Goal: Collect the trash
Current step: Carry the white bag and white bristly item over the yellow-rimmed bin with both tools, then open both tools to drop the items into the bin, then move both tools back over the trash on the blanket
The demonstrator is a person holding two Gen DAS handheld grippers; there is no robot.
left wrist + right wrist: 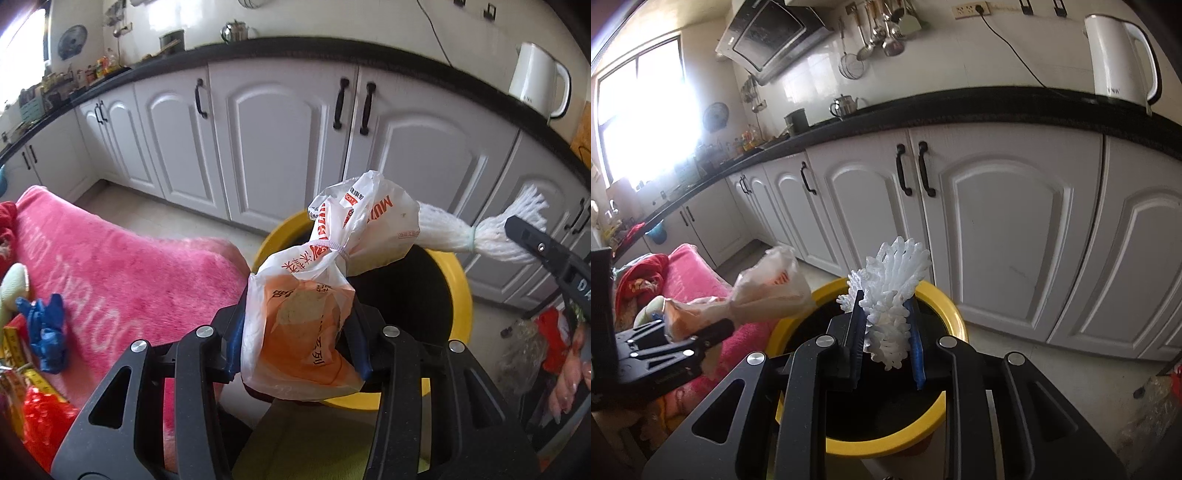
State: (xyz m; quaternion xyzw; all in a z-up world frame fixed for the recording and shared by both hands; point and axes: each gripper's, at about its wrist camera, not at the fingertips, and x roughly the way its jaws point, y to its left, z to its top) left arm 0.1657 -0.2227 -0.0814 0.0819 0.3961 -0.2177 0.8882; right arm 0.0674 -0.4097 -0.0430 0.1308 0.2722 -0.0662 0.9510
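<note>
My left gripper [297,339] is shut on a white and orange plastic bag [317,295] tied at the neck, held over the yellow-rimmed trash bin [463,295]. My right gripper [886,339] is shut on a white foam fruit net [894,295] above the same bin [945,299]. In the left wrist view the foam net [458,229] and the right gripper's finger [543,251] show at the right. In the right wrist view the bag [768,291] and the left gripper [713,332] show at the left.
A pink towel [110,266] covers a surface to the left, with a blue crumpled item [46,332] and red wrappers [40,417] on it. White cabinets [997,229] under a black countertop stand behind the bin. A white kettle [1119,55] sits on the counter. More bags [532,347] lie on the floor at right.
</note>
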